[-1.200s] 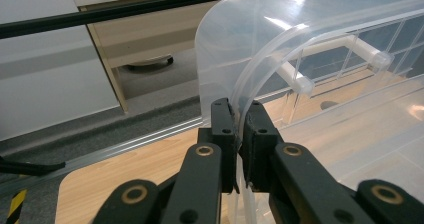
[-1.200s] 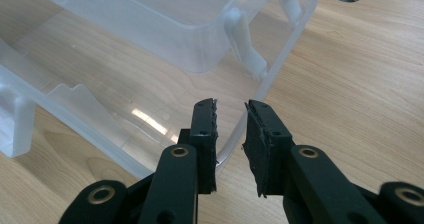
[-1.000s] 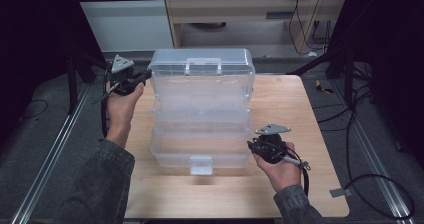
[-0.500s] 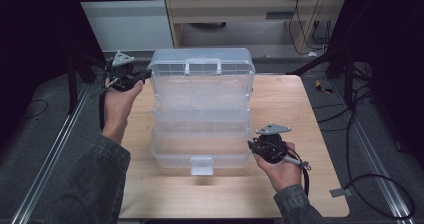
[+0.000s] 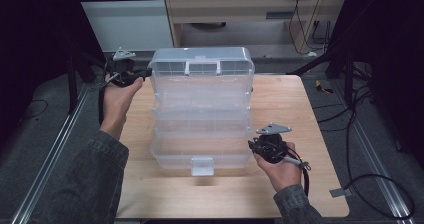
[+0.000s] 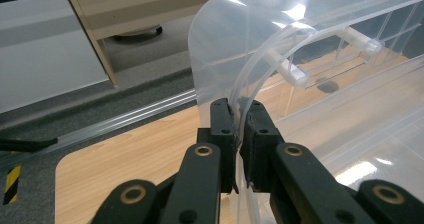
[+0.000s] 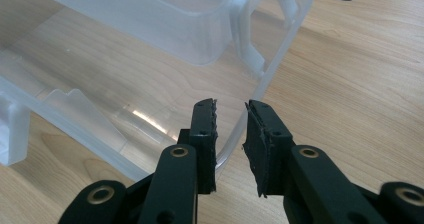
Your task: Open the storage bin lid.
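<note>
The clear storage box (image 5: 201, 119) stands mid-surface (image 5: 300, 114), its lid raised; left gripper (image 6: 239, 115) fingers pinch the lid's edge, right gripper (image 7: 230, 115) fingers clamp the base's corner wall, so next likely swing the lid while steadying the base

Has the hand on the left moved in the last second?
Yes. The left gripper has slid slightly toward the table's far edge, clamped on the clear box's lid.

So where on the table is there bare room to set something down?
Bare wood lies right of the box, out to the table edge beyond the right gripper, along the near edge in front of the latch, and in a narrower left strip. The middle is crowded; the left gripper clamps the lid.
</note>
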